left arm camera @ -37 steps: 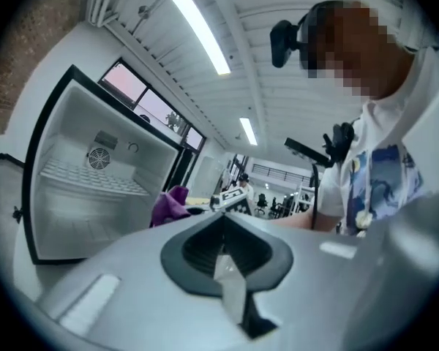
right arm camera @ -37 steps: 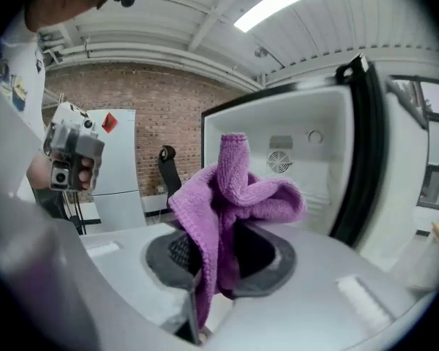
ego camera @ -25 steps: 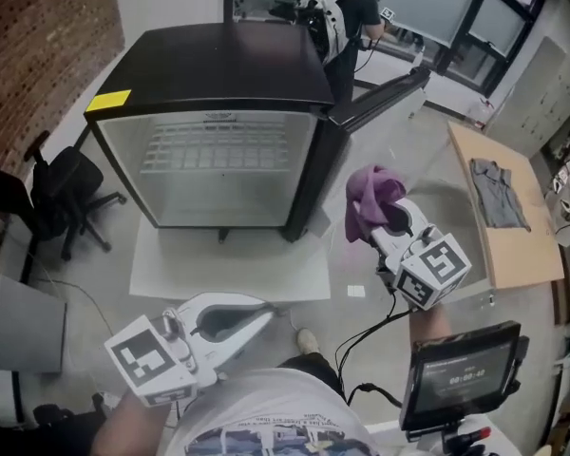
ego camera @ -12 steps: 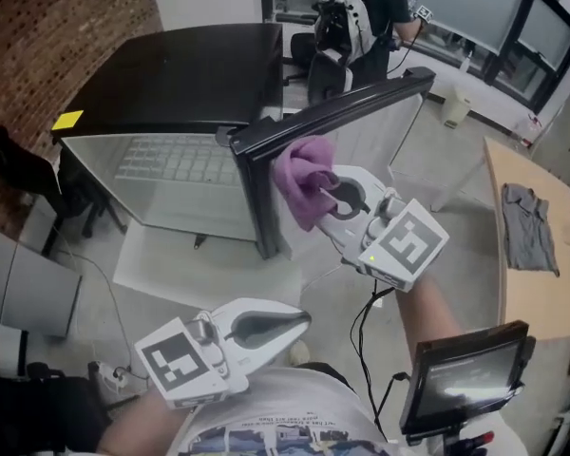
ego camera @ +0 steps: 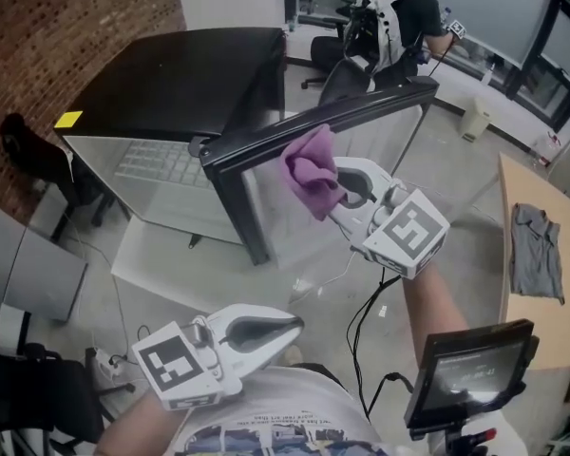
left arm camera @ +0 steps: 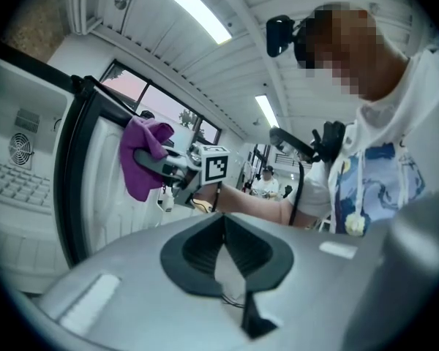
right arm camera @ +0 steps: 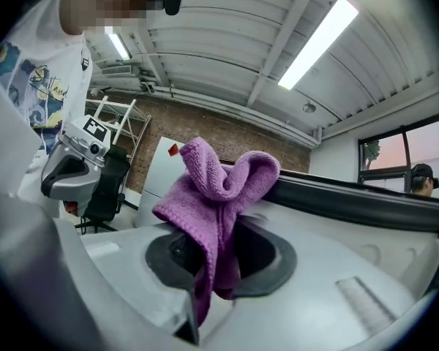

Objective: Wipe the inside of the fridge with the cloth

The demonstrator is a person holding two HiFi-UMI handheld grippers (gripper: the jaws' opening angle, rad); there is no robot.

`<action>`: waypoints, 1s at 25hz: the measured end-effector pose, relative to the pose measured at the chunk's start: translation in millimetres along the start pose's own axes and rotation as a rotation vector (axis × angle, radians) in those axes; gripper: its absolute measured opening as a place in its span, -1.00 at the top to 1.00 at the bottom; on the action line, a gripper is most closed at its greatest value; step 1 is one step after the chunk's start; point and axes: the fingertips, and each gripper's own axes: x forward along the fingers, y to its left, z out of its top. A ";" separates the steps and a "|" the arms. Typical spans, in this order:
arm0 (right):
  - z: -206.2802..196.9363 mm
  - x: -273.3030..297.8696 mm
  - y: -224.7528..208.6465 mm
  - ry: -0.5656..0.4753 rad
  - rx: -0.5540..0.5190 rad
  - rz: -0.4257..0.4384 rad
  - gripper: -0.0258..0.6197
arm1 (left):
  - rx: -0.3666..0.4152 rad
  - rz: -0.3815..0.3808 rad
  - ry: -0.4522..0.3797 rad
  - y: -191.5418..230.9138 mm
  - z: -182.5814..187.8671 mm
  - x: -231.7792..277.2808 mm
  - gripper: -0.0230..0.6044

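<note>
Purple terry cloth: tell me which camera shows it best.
The right gripper view. The purple terry cloth fills the centre there, its weave plain, pinched in the shut right claw. The head view shows it small, bunched beside the black fridge door. The left gripper view shows it distant, before that door.

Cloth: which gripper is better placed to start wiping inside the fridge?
Right. The right gripper is shut on the cloth, raised beside the fridge door. The left gripper is shut on nothing, low and well short of that door.
</note>
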 end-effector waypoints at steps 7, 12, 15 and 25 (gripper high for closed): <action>-17.3 -32.9 -45.7 -0.002 0.029 -0.095 0.68 | -0.002 0.027 0.019 -0.9 -0.6 8.6 0.91; -33.1 -59.2 -82.3 0.000 0.067 -0.185 0.68 | -0.003 0.018 0.035 -8.0 -4.2 18.3 0.91; -45.1 -75.0 -103.2 0.017 0.089 -0.243 0.68 | -0.006 0.011 0.046 -10.6 -5.6 22.5 0.91; -78.7 -114.5 -158.9 0.093 0.119 -0.429 0.68 | -0.016 0.002 0.072 -13.4 -12.7 26.0 0.91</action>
